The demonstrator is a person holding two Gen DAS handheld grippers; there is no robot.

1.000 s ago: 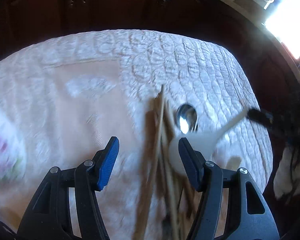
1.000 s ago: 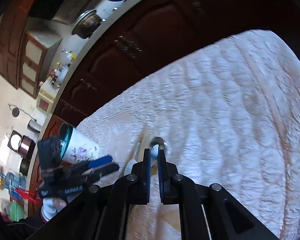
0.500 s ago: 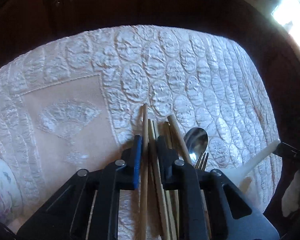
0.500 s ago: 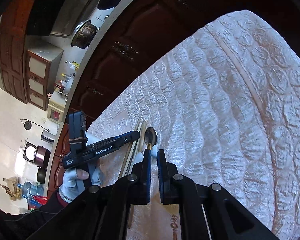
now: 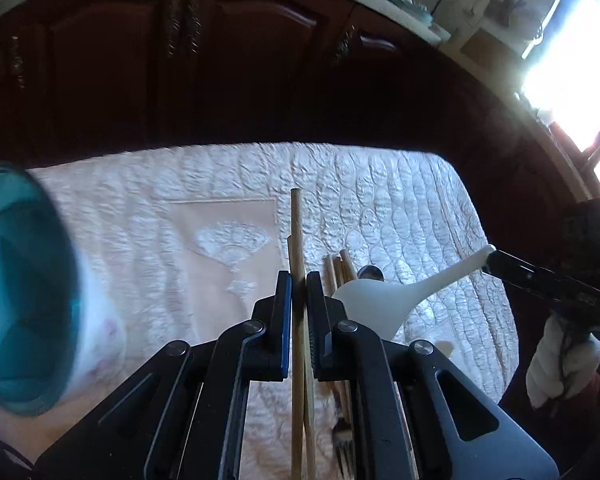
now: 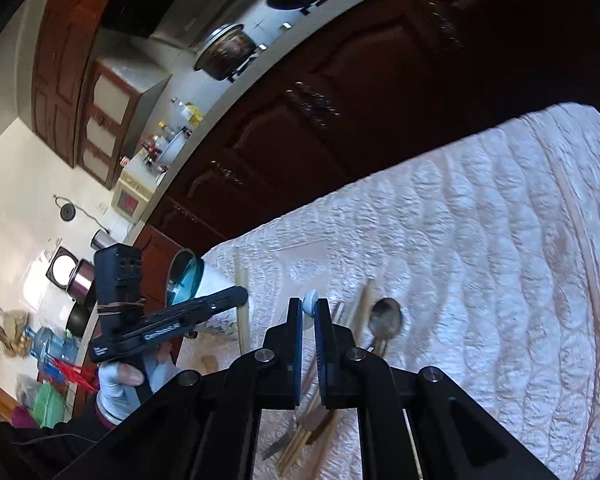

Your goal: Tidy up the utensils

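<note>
On the far left a cup [image 5: 24, 292] with a blue inside and flowered white wall lies tilted on the quilted cloth [image 5: 400, 200], its mouth facing the tools; I judge it is the holder the utensils are meant for.

Next comes the left gripper [image 5: 299, 312], clenched on a pair of wooden chopsticks [image 5: 296, 232]. It pinches them partway along their length so the ends stick out ahead of the jaws, clear of the cloth, probably so the ends can go into the cup first. They are plain pale wood, slim and straight, lying close together.

Just right of them the leftover pile sits on the cloth: more chopsticks [image 5: 340, 268], a metal spoon [image 6: 385, 318] and a fork [image 6: 284, 442], loosely crossed.

Furthest right, the right gripper [image 6: 309, 320] is closed on the handle tip of a white plastic spoon [image 5: 384, 300]. Held by its end, the broad matte bowl hangs free over the pile, away from the left gripper's load.
</note>
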